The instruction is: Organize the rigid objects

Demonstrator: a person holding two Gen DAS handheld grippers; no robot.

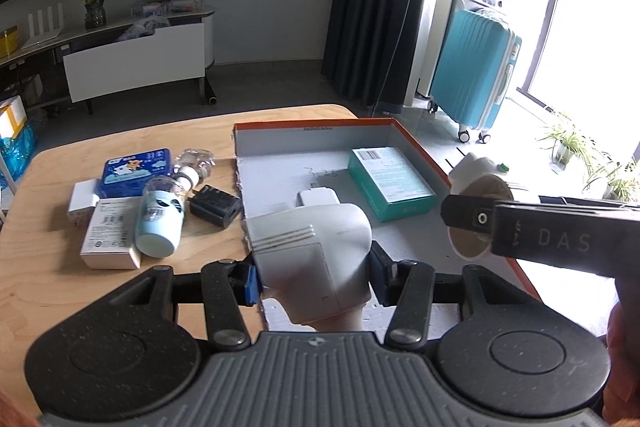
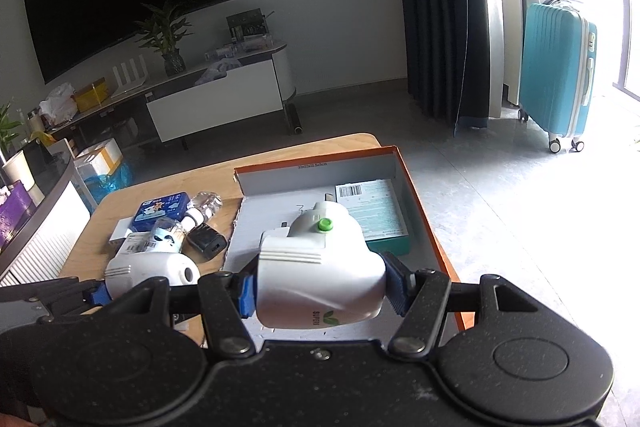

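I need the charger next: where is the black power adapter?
In the left wrist view the black power adapter lies on the wooden table, just left of the orange box, beside the blue bottle.

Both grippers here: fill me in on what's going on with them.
A person is sorting items from a wooden table into an orange-edged box. The left gripper clamps a white plastic device; the right gripper clamps a similar white device with a green button. Both hang over the box, which holds a teal carton and a white adapter.
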